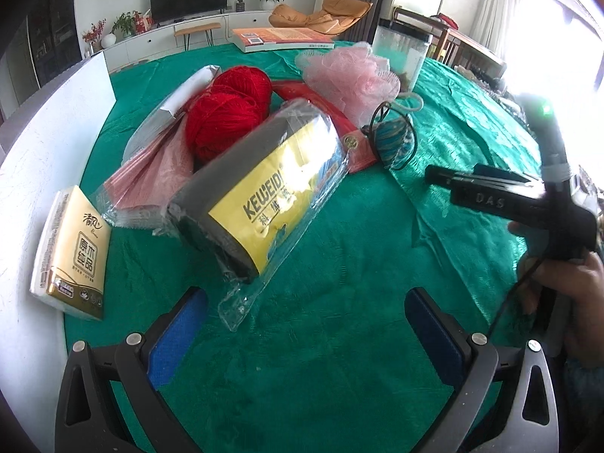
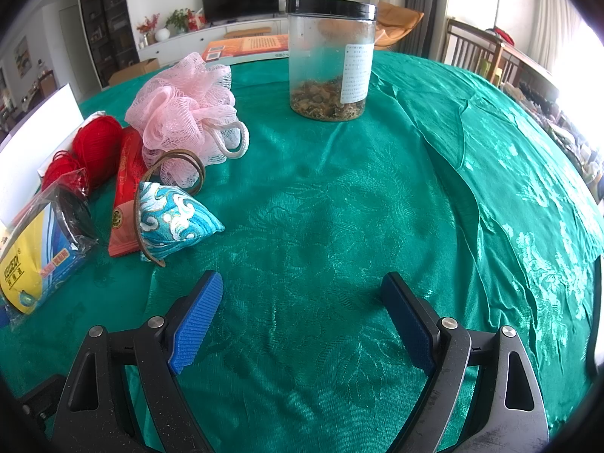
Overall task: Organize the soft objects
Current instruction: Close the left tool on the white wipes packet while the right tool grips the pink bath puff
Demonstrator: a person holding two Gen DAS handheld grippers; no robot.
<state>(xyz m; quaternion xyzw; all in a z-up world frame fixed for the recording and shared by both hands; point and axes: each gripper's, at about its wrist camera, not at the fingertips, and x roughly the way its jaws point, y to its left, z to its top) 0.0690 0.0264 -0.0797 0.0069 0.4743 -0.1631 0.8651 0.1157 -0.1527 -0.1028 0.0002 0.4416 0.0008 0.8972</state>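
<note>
Only leftward: tissue pack [image 1: 71,253] (beside white board [image 1: 41,143]).

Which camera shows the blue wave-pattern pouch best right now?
The right wrist view: the blue wave-pattern pouch sits close, whole and sharp, its brown cord looping toward the pink bath pouf. In the left wrist view the same pouch is smaller, farther off and crossed by that cord.

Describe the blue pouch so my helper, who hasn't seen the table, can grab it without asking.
On the green cloth, look to the cluttered side opposite the clear jar. Just in front of the pink mesh puff, beside a flat red packet, sits the pouch. It is the only blue thing in the pile: a pyramid-shaped fabric piece with white wave patterns and a brown cord looped around it.
</note>
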